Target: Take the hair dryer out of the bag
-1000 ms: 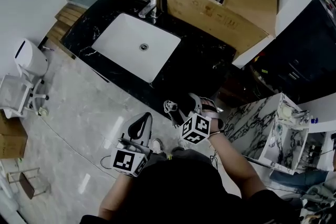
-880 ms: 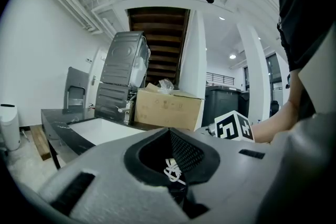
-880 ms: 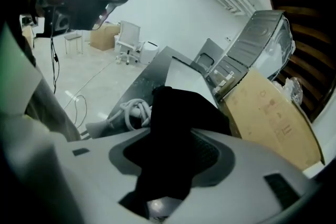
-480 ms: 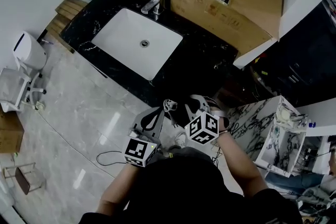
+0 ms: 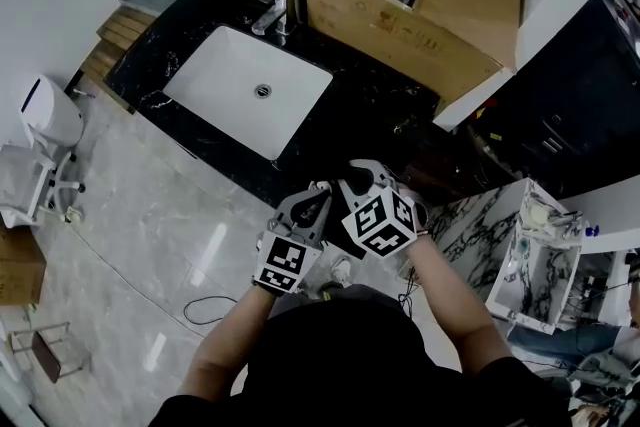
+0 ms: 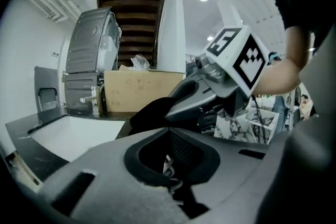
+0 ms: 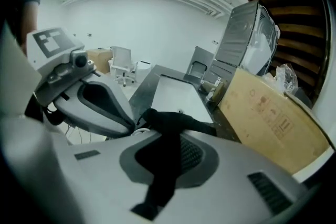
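Observation:
A black cloth bag (image 5: 338, 187) lies at the front edge of the black counter (image 5: 380, 125), hard to tell from it. My right gripper (image 5: 352, 179) has just been closing and is shut on a strip of the bag's black cloth (image 7: 173, 120), which runs between its jaws. My left gripper (image 5: 316, 203) is close beside it on the left, shut. A thin white cord (image 6: 169, 165) shows between its jaws. In the left gripper view the bag (image 6: 152, 110) hangs under the right gripper (image 6: 210, 92). No hair dryer is in view.
A white sink (image 5: 245, 100) with a faucet (image 5: 275, 15) is set in the counter's left half. A large open cardboard box (image 5: 420, 5) stands at the back right. A marble-patterned box (image 5: 520, 245) sits low on the right. A cable (image 5: 205, 300) lies on the floor.
My left gripper has come up and to the right from over the floor to the counter's edge, beside the right one. The right gripper has shut on the black cloth and risen a little.

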`<state>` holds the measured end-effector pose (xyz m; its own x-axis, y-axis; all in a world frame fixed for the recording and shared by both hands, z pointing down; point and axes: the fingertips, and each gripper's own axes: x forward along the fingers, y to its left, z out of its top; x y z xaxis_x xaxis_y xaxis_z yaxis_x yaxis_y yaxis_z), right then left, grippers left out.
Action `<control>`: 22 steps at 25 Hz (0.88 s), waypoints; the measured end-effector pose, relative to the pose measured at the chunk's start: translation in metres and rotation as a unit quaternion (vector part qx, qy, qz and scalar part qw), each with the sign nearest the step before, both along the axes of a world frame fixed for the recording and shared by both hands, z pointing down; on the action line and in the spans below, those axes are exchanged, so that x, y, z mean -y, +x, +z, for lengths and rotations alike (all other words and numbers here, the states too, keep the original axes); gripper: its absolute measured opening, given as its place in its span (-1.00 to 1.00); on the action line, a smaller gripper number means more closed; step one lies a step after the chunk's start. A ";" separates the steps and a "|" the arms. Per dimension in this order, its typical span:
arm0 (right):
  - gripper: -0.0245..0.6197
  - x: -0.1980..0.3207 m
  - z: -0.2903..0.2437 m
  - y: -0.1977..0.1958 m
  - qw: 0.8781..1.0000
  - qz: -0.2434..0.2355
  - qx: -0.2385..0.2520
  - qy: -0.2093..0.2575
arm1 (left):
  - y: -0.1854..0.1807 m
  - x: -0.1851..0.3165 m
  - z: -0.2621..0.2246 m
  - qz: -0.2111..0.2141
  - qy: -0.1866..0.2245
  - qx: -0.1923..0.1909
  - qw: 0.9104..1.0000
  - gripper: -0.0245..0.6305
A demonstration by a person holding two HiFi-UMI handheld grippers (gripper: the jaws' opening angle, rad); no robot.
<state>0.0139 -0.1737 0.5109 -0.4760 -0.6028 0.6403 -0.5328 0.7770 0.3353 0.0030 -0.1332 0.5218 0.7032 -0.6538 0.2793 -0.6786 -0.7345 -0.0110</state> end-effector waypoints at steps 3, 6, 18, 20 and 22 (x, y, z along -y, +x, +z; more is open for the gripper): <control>-0.84 0.003 -0.006 -0.002 1.000 0.000 0.016 0.002 | 0.006 0.020 0.013 -0.011 -0.025 0.036 0.999 -0.86; -0.83 0.009 -0.013 0.000 1.000 0.005 0.030 0.006 | 0.010 0.036 0.033 -0.023 -0.063 0.064 0.996 -0.85; -0.83 0.021 -0.022 0.003 0.998 0.008 0.062 0.005 | 0.016 0.056 0.078 -0.042 -0.171 0.090 0.980 -0.19; -0.83 0.022 -0.022 0.005 0.998 0.009 0.065 0.004 | 0.017 0.058 0.078 -0.038 -0.182 0.093 0.978 -0.16; -0.83 0.021 -0.022 0.006 0.998 0.010 0.069 0.004 | 0.019 0.058 0.079 -0.035 -0.195 0.095 0.975 -0.14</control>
